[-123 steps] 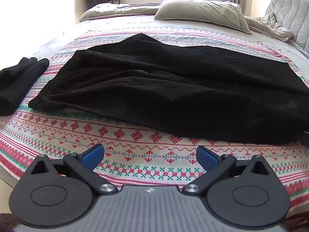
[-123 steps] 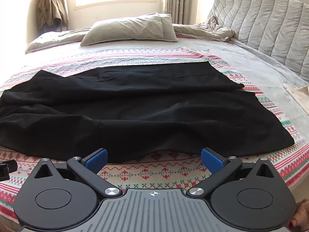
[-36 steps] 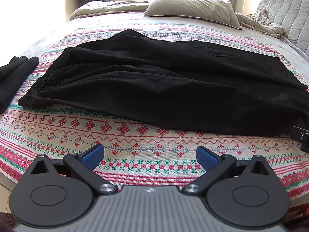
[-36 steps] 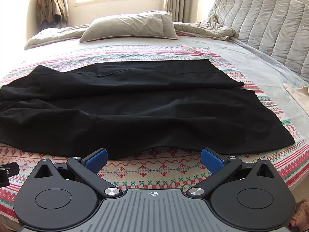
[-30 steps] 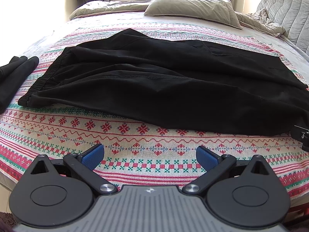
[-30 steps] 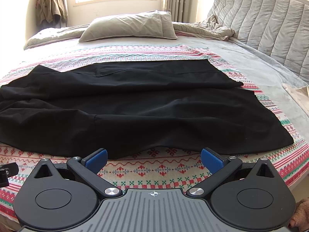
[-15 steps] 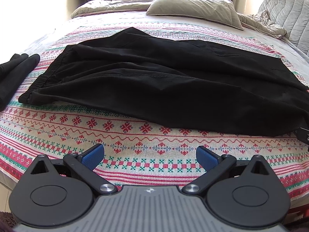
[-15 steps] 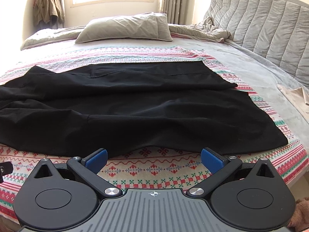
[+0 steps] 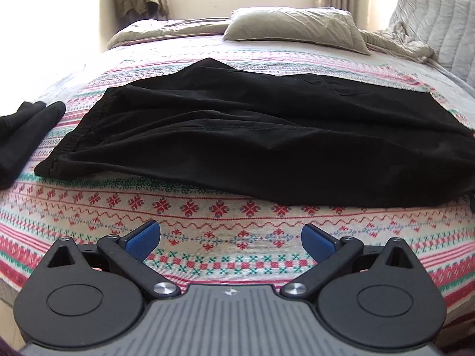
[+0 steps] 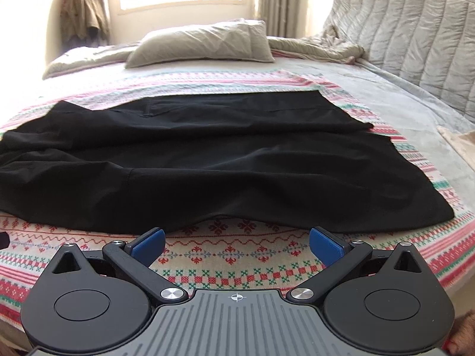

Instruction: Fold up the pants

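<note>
Over at the left edge of the bed a small bundle of dark folded clothing (image 9: 26, 127) sits on its own, apart from the work. Next to it the black pants (image 9: 237, 136) lie spread sideways across the patterned blanket (image 9: 207, 216), elastic waistband toward the left, leg hems toward the right, one leg laid roughly over the other with a few soft ridges in the cloth. The left gripper (image 9: 231, 238) hangs just short of the near edge, blue pads wide apart and holding nothing. The right gripper (image 10: 237, 241) is the same: jaws spread, empty, almost at the near hem of the pants (image 10: 207, 163).

To my eye this is the approach before the first grab; no lengthwise fold has begun. The next move looks like both grippers lowering onto the near edge, pinching through both layers, the left one probably needing to shift toward the waistband corner. A gray pillow (image 10: 202, 44) lies far behind, out of the way.
</note>
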A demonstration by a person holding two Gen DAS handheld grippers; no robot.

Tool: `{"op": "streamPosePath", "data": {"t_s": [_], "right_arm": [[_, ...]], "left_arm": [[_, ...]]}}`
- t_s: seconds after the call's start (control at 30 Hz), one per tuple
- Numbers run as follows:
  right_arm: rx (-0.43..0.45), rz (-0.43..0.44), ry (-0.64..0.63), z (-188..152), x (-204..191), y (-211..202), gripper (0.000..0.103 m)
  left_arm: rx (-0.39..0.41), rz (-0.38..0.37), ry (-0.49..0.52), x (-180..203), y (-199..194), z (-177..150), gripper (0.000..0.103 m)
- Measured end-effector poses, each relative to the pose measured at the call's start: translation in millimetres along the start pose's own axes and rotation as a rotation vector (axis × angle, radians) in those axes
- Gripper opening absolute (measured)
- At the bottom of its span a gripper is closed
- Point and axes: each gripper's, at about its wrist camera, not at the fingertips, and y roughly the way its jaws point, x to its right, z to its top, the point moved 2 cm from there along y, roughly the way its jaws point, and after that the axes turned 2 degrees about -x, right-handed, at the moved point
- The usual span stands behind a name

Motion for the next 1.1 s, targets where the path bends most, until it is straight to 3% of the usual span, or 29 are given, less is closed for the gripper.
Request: {"op": "streamPosePath", "data": {"t_s": [0.07,0.23,0.4,0.6,0.77,0.97,1.1], "right_arm": [[-0.01,0.025,0.016,-2.1,8.5,3.8,0.103],[-0.129,0.108,0.128,1.3,44.3,16.3,0.103],[-0.134,0.113,0.232,0.8,82.8,19.8,0.103],[-0.157,0.161,0.423,-2.0,122.3,30.2,0.103],[-0.124,0.139,0.506,2.8,139.5,32.8,0.101],[-0.045,0.022,0.721,-1.9,186.1,33.6,0.086],[0.0,0.004,0.86,-10.8,219.1,37.3,0.061]], "left_arm": [[-0.013,-0.023,-0.023,-11.4,3.5,-0.7,0.103],[-0.074,-0.146,-0.164,-59.1,18.4,-2.0,0.103],[-0.013,-0.133,-0.321,-118.5,25.2,-5.6,0.103],[0.059,-0.236,-0.557,-184.5,32.0,-6.2,0.103],[0.091,-0.235,-0.671,-207.8,39.3,2.8,0.09],[0.111,-0.241,-0.735,-227.0,43.9,5.9,0.072],[0.116,-0.271,-0.738,-223.6,44.1,6.6,0.056]]}}
